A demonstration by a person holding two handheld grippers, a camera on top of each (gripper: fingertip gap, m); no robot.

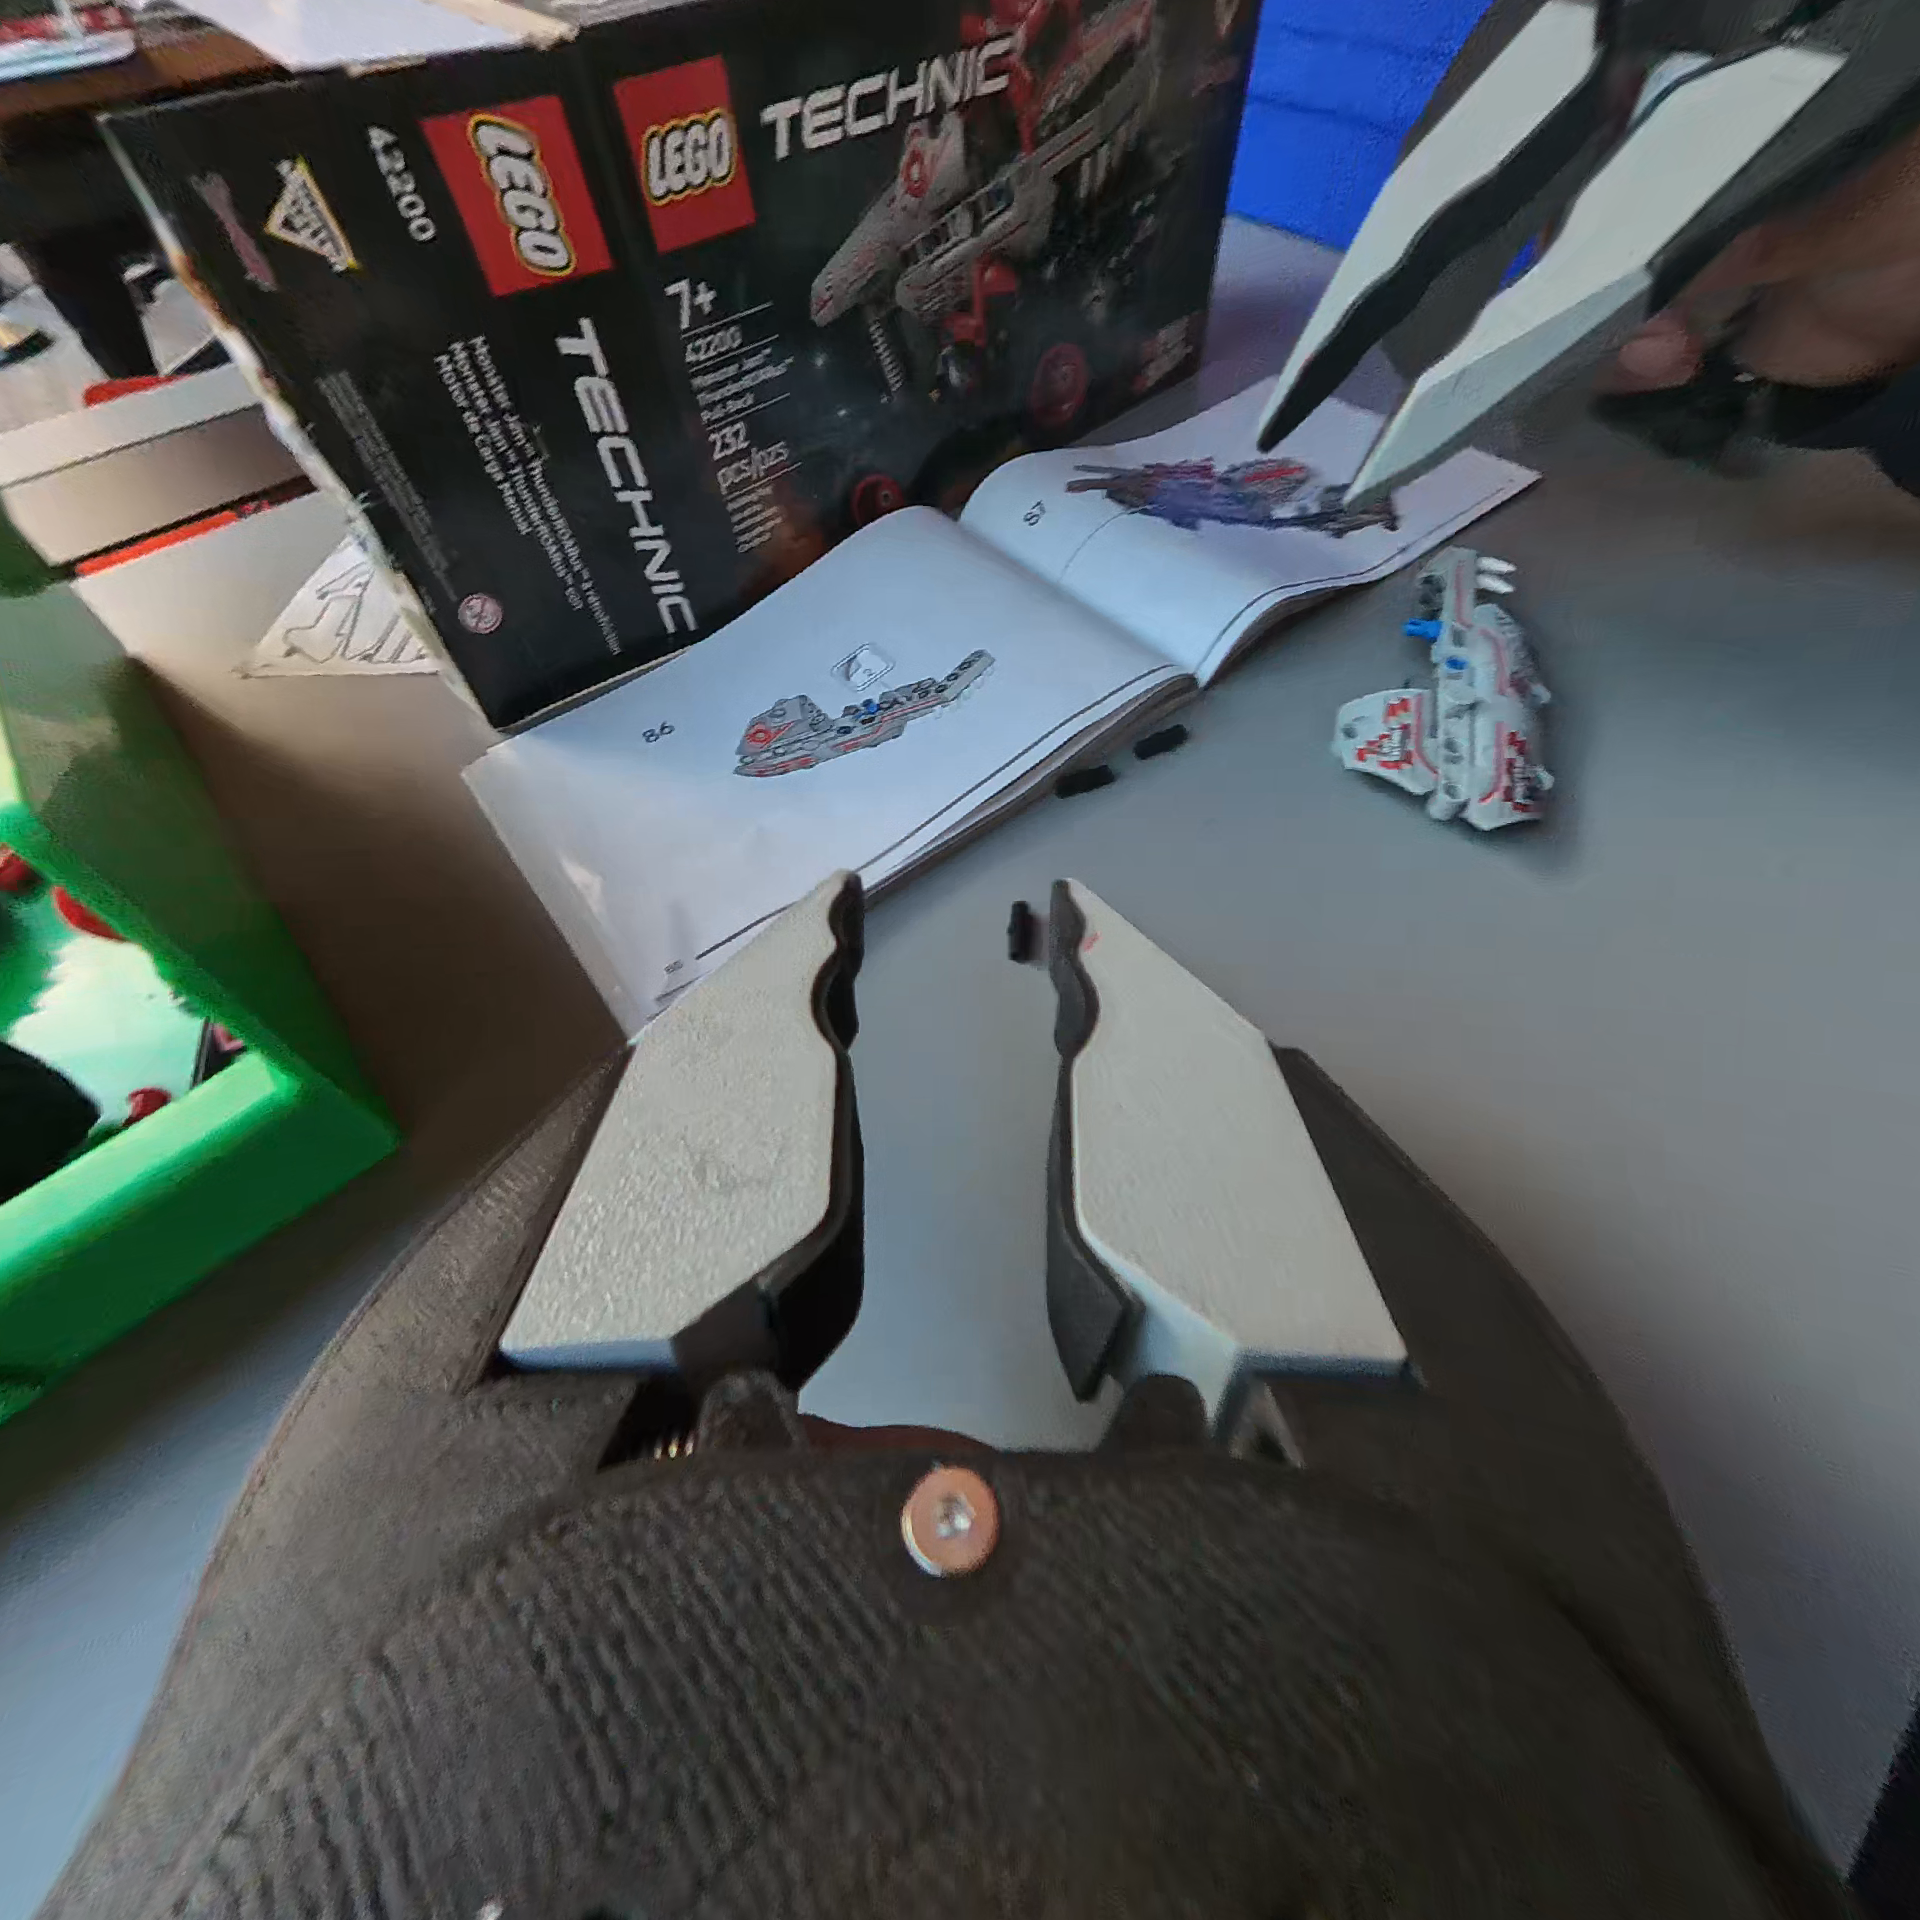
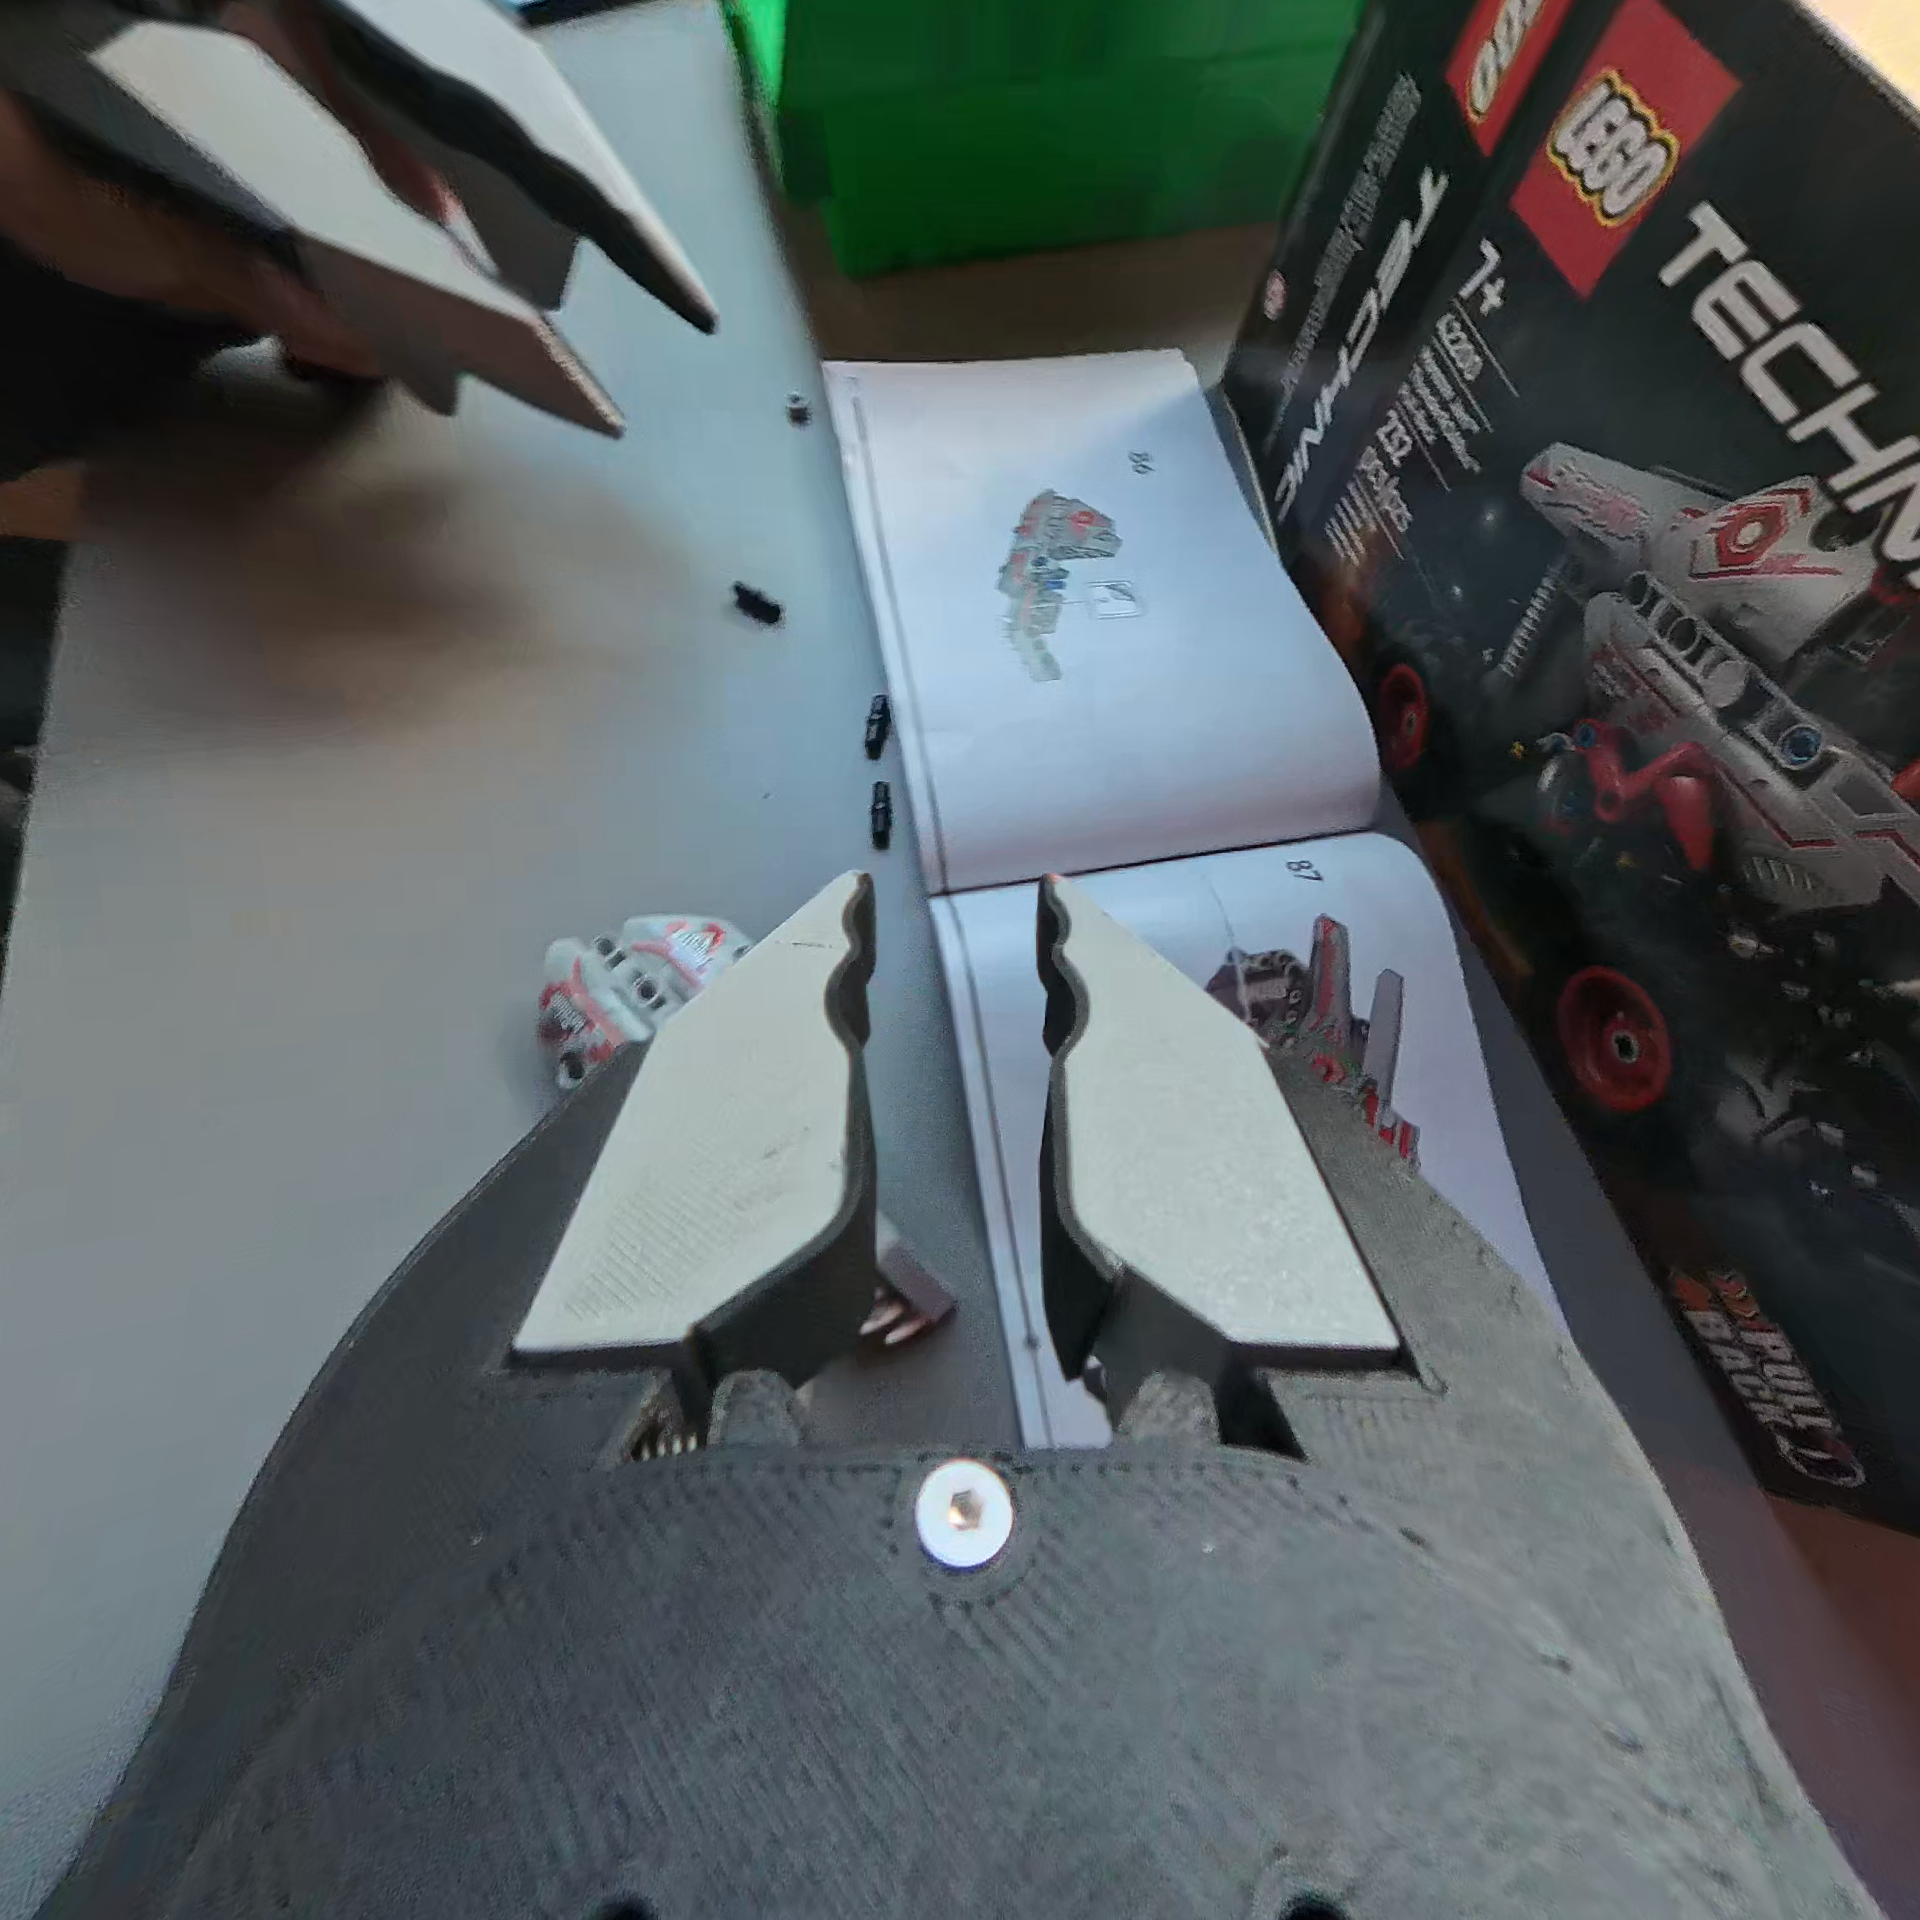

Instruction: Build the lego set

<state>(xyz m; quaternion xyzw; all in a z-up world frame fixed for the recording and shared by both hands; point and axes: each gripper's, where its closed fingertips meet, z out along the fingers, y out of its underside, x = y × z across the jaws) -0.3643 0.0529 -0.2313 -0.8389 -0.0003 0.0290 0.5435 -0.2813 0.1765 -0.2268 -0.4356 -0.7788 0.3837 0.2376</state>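
Note:
A grey-white lego sub-assembly (image 1: 1455,707) with red stickers and blue pins lies on the grey table right of the open instruction booklet (image 1: 935,644). It also shows in the right wrist view (image 2: 634,977), partly behind my right gripper's left finger. My left gripper (image 1: 956,914) is open and empty, low over the table at the booklet's near corner. A small black pin (image 1: 1023,930) sits just inside its right fingertip. My right gripper (image 2: 956,904) is open and empty, its tips resting on the booklet's right page (image 1: 1320,468). Two more black pins (image 1: 1086,779) lie along the booklet's edge.
The black lego box (image 1: 623,364) stands behind the booklet, also in the right wrist view (image 2: 1610,623). A green bin (image 1: 156,1195) with red parts sits at the left. Another black pin (image 2: 755,603) lies on the table. A person's hand (image 1: 1766,291) holds the right gripper. About 15 cm separates my left fingertips from my right. To reach the small black pin (image 1: 1023,930) in a straight line is about 5 cm for my left fingers, about 15 cm for my right. My right wrist view (image 2: 762,606) looks at it from another angle.

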